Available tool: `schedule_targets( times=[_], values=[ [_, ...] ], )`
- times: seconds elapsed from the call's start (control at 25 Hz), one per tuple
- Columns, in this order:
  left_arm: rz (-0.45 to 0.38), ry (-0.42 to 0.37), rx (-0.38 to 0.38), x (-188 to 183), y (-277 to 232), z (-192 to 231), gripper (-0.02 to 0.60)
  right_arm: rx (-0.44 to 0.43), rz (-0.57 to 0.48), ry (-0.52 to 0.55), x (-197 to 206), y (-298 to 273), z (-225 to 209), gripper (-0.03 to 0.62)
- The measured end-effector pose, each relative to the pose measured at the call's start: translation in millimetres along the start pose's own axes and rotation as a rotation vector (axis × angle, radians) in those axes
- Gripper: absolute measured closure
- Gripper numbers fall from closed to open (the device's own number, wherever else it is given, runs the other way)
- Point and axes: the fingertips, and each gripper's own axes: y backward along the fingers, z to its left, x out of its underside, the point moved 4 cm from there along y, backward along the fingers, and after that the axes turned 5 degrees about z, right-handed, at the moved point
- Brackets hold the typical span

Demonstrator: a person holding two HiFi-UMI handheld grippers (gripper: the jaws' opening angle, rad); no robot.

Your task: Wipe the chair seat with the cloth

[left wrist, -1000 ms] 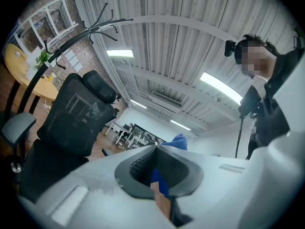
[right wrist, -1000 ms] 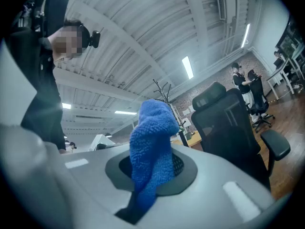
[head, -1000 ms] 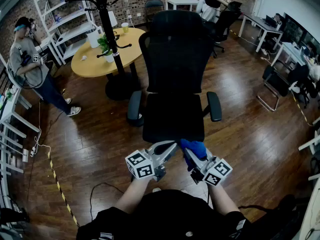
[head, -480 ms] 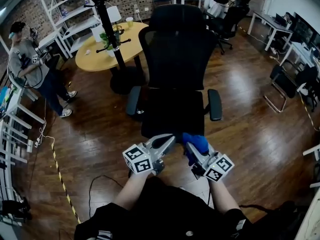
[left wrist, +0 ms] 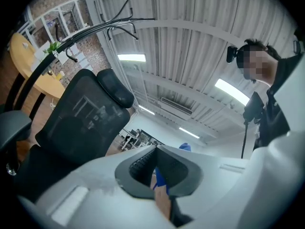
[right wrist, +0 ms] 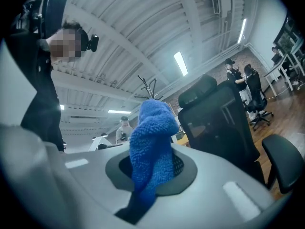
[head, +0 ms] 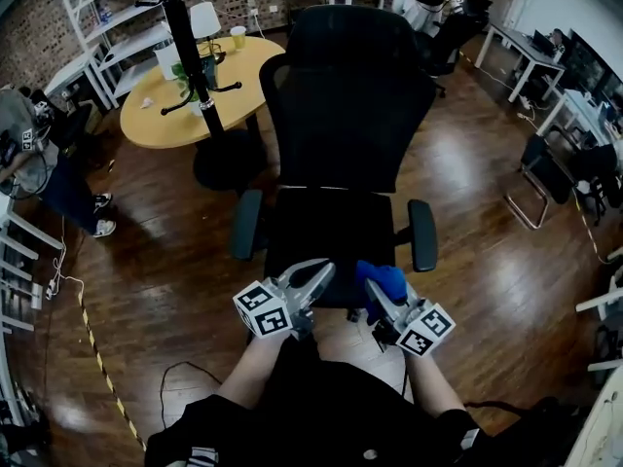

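Head view: the left gripper [head: 316, 272] and right gripper [head: 373, 293] sit side by side above the front of the chair seat [head: 331, 224]; the blue cloth [head: 383, 280] bunches at the right gripper's tip. Left gripper view: jaws drawn together, gripping nothing; the chair back [left wrist: 81, 120] rises ahead. Right gripper view: jaws clamped on the cloth [right wrist: 152, 142], which sticks up between them.

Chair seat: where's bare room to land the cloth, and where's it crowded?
The black office chair's seat is bare across its middle and back, bordered by the backrest and the two padded armrests. Crowded only at the front edge: the left gripper and the right gripper, shut on the blue fuzzy cloth.
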Motion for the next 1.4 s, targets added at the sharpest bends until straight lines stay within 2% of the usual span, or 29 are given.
schedule_targets(
  times=[0.12,0.28,0.48,0.56,0.72,0.92,1.08,1.24,1.4],
  values=[
    [0.019,0.021,0.013,-29.6,-7.5,60.0,0.589,0.053,0.009,-0.015,-7.5,-48.9,-34.7,0.557],
    [0.027,0.049,0.036,-65.7,-29.3,111.3,0.589,0.118,-0.003,-0.004,-31.6,-88.9,-73.5,0.557],
    [0.041,0.083,0.022,-78.8,-48.9,142.8,0.589,0.204,0.007,-0.023,-44.5,-105.7,-120.4,0.557],
    [0.054,0.090,-0.004,-76.8,-51.8,154.5,0.590,0.230,0.057,-0.015,-35.4,-120.7,-143.3,0.557],
    [0.087,0.134,-0.101,-58.7,-49.2,177.8,0.589,0.243,0.169,-0.062,8.8,-159.8,-187.5,0.558],
    [0.044,0.196,-0.210,-31.8,-50.0,228.0,0.589,0.232,0.333,-0.083,85.8,-230.1,-260.6,0.558],
    [-0.005,0.253,-0.265,-9.8,-43.5,271.2,0.589,0.221,0.470,-0.013,163.8,-303.9,-313.1,0.557],
    [-0.035,0.258,-0.298,-1.1,-28.2,297.4,0.589,0.163,0.628,0.078,231.4,-387.0,-336.5,0.557],
    [-0.049,0.282,-0.344,6.9,-8.2,318.1,0.589,0.203,0.733,0.098,273.7,-444.2,-351.8,0.557]
  ],
)
